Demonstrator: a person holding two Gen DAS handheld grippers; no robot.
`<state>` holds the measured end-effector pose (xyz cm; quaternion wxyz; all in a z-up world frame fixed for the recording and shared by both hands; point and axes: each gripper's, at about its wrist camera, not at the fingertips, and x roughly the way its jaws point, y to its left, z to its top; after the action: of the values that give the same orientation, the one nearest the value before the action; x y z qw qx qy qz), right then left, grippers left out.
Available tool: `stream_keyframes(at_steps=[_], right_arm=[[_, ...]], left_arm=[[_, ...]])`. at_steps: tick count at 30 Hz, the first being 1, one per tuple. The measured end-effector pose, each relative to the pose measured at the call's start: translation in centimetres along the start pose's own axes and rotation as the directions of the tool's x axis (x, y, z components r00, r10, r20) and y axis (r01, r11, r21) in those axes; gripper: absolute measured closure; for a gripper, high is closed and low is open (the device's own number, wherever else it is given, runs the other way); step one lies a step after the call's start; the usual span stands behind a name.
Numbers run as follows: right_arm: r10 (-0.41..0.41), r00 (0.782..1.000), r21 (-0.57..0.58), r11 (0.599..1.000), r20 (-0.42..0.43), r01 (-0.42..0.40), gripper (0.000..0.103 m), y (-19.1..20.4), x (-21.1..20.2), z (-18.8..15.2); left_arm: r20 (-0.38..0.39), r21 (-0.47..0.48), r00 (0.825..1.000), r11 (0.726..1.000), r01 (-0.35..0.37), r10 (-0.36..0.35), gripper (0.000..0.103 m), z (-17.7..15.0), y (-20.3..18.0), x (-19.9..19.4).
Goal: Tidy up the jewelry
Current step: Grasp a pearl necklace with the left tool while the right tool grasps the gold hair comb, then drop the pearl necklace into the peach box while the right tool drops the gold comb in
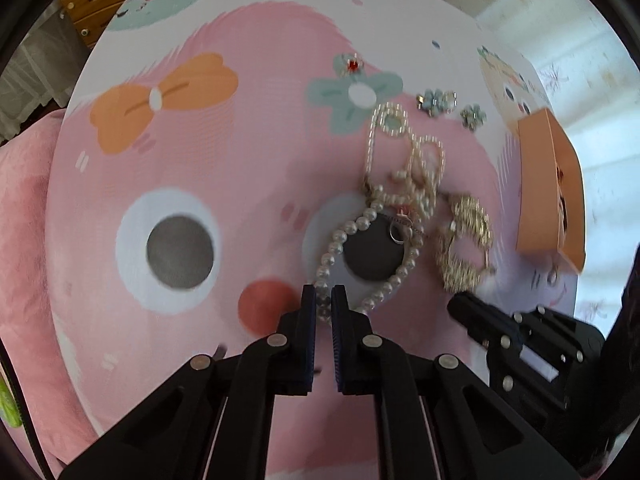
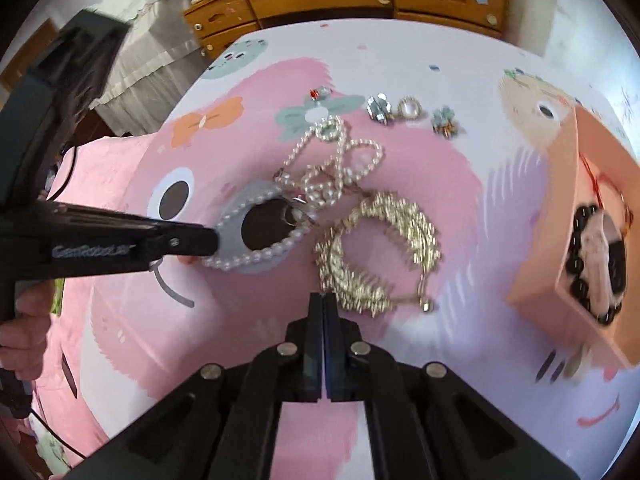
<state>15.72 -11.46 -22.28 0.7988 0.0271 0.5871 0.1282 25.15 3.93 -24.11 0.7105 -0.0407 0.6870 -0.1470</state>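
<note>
The left gripper is clamped on the pearl necklace, with a few pearls pinched between its two fingers. The rest of the pearl necklace lies in loops just ahead of this gripper, on the bench with the pink cartoon cover.

The right gripper is squeezed tight with nothing between its fingers. Its tips sit right next to the gold necklace, which curls on the bench just ahead of it and a little to its right.

Far ahead of both grippers lie some small earrings in a row. An orange box is off to the right of the right gripper, with a dark bead bracelet inside.

A hand holds the left gripper's handle.
</note>
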Motion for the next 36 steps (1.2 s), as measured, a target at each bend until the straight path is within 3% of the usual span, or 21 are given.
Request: stream_keyframes(at_steps=[6,11,14,16,19,22,26,27,28,36], right_arm=[[0.000,0.998,0.013,1.000,0.061,0.000,0.103,0.8,-1.5,-0.7],[-0.039,0.987,0.029,0.999,0.153,0.035,0.102,1.1,-2.4,-0.1],[-0.050,0.987,0.067,0.997,0.155,0.040,0.096,1.0,-1.8,0.8],[-0.043,0.990,0.100,0.995,0.137,0.029,0.084,0.6,-1.1,1.3],[-0.055,0.990,0.145,0.989,0.126,0.037,0.079,0.3,-0.3,1.9],[-0.072,0.992,0.192,0.980,0.102,0.051,0.079,-0.2,0.4,2.1],[-0.032,0.995,0.230,0.973,0.100,0.008,0.079,-0.7,1.0,2.7],[-0.033,0.995,0.233,0.972,0.089,0.012,0.081,-0.7,1.3,2.9],[-0.037,0.995,0.229,0.973,0.090,0.016,0.094,-0.6,1.3,2.9],[0.008,0.988,0.216,0.976,0.152,-0.041,0.096,-0.8,-0.9,3.2]], left_arm=[[-0.025,0.030,1.000,1.000,0.010,-0.009,0.098,-2.4,1.5,-1.8],[0.021,0.066,0.999,0.998,0.024,-0.026,0.098,-3.4,1.6,-4.6],[0.069,0.085,0.995,0.995,0.060,-0.066,0.098,-3.3,1.3,-6.3],[0.092,0.090,0.992,0.993,0.079,-0.087,0.098,-3.5,1.5,-7.4],[0.116,0.089,0.987,0.991,0.102,-0.112,0.098,-3.9,1.9,-8.8],[0.140,0.087,0.980,0.988,0.131,-0.142,0.098,-4.0,1.3,-9.4],[0.171,0.084,0.972,0.985,0.147,-0.160,0.098,-3.9,1.4,-10.1],[0.172,0.082,0.971,0.985,0.152,-0.164,0.098,-3.9,1.6,-10.2],[0.175,0.080,0.971,0.985,0.153,-0.164,0.098,-3.9,1.7,-10.3],[0.202,0.051,0.969,0.990,0.133,-0.141,0.098,-3.3,2.3,-10.6]])
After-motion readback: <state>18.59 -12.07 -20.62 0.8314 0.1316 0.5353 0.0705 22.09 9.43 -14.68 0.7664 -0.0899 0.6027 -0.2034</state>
